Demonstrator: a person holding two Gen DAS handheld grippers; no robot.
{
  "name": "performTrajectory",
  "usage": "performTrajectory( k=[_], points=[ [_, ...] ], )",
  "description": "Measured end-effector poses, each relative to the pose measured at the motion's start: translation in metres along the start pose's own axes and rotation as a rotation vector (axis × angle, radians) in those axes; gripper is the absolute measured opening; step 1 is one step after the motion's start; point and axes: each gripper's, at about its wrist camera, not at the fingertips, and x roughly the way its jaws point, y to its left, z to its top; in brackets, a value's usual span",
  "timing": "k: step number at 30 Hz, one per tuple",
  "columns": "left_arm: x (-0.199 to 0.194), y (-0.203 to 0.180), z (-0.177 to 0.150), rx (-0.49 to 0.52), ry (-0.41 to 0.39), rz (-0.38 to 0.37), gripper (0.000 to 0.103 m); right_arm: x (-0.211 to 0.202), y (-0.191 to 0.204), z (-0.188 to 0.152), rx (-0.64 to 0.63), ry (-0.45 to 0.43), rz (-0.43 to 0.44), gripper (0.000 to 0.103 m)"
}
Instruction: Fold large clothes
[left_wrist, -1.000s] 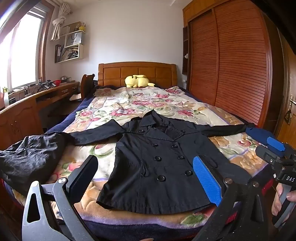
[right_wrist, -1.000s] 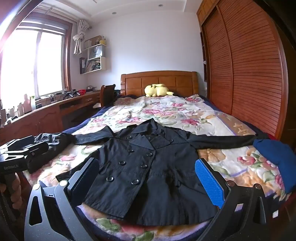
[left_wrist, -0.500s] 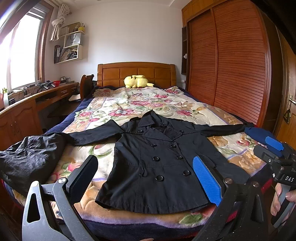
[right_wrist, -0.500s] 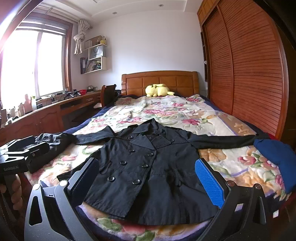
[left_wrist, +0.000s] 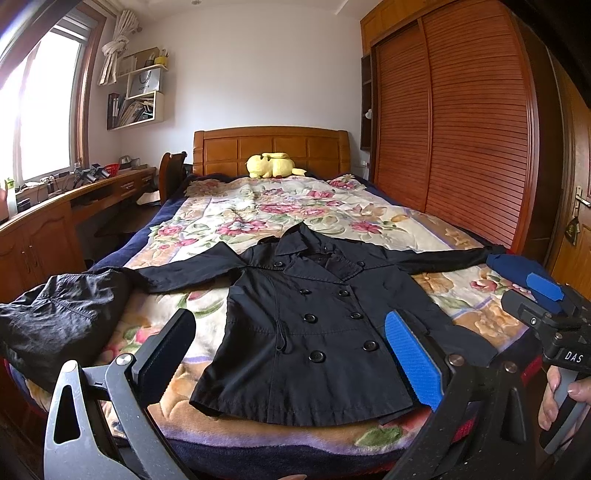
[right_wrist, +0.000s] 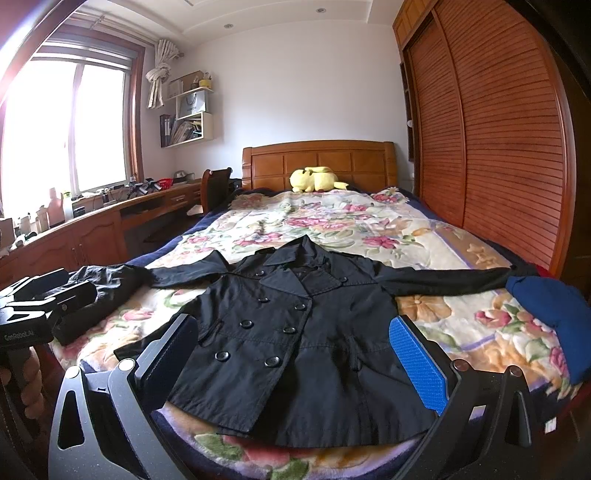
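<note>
Your left gripper (left_wrist: 291, 354) and your right gripper (right_wrist: 295, 354) both hang at the foot of the bed (left_wrist: 295, 435) with fingers spread wide and nothing between them. Straight ahead of both tools lies the black double-breasted coat (left_wrist: 314, 332), front up and buttoned, collar pointing away from you and hem nearest the fingers.

Its sleeves run straight out to either side. The one ahead and to the left of your left gripper ends at a crumpled dark garment (left_wrist: 62, 325); the one ahead and to the right of your right gripper reaches a blue garment (right_wrist: 546, 306). No fold looks begun, so the sleeves are probably the first job.

To do this well:
- Send each tool forward and outward to its own sleeve, near the cuff.
- Pinch only the coat's fabric. The quilt (right_wrist: 332, 221) beneath is soft and easy to catch by mistake.
- On the left, make sure you take the cuff and not the dark garment; I cannot tell whether they overlap.
- Carry each sleeve across the chest and lay it flat before letting go.
</note>
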Motion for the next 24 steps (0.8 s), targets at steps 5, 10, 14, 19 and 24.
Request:
performTrajectory(
  k=[5, 10, 14, 19, 24],
  points=[
    [-0.0004, -0.0016, 0.0007, 0.001, -0.001, 0.001, 0.103, 0.0001, -0.0005, 0.0002, 0.0, 0.0, 0.001, 0.103],
    [0.0002, 0.0007, 0.0011, 0.0, -0.003, 0.0, 0.103, -0.0001, 0.0, 0.0002, -0.001, 0.0, 0.001, 0.103],
    [0.0, 0.0007, 0.0016, 0.0, -0.004, -0.001, 0.103, -0.0004, -0.0006, 0.0001, 0.0, -0.001, 0.003, 0.103],
    [0.0, 0.0003, 0.0022, 0.0, -0.005, -0.001, 0.103, -0.0006, -0.0006, 0.0001, 0.001, -0.001, 0.003, 0.103],
    [0.0, 0.0004, 0.0018, 0.0, -0.005, 0.0, 0.103, -0.0002, -0.0006, 0.0003, 0.001, -0.001, 0.002, 0.103]
  ],
)
